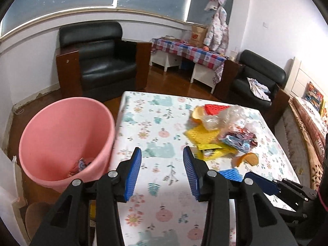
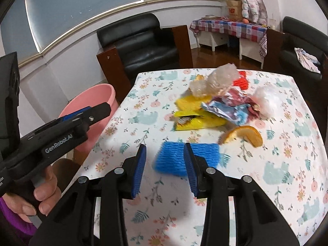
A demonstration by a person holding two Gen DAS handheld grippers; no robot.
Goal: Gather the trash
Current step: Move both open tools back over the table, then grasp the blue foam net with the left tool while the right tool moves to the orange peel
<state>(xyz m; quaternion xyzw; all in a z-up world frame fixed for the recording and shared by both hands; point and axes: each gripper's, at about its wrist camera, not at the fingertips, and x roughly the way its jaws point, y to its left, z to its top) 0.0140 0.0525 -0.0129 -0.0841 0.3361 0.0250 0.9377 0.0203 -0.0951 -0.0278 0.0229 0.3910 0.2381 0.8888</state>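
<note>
Trash pile [image 2: 221, 106]: wrappers, foam nets, clear plastic and peel heaped on the table [image 2: 266, 184], ahead of and right of both sets of jaws; none of it is held.
Pink bin [image 1: 65, 135]: on the floor off the table's left edge, left of the left jaws; a crumpled wrapper or two lies at its bottom, though blur keeps me from saying exactly what.
Left gripper [image 1: 162, 168]: jaws spread, nothing between them, hanging over bare tablecloth between the bin and the pile.
Blue foam net [image 2: 186, 157]: flat on the cloth just beyond the right jaws' tips, the nearest piece to them; in the left wrist view it peeks out right of the left jaws.
Right gripper [image 2: 165, 164]: jaws apart and empty, pointing down at the blue foam net, its pads not yet on it as far as I can judge.
Yellow wrapper [image 2: 196, 121]: beyond the blue net, straight ahead of the right jaws.
Orange peel [image 2: 246, 136]: ahead and right of the right jaws, apart from the net.
Step in hand: reaching for the next piece; a little trash is binned, most remains on the table.
Next move: probably lower the right jaws so they straddle an edge of the blue net, pinch it, then carry it leftward over the bin and let go; the net is thin and flat, so the pads must catch an edge.
</note>
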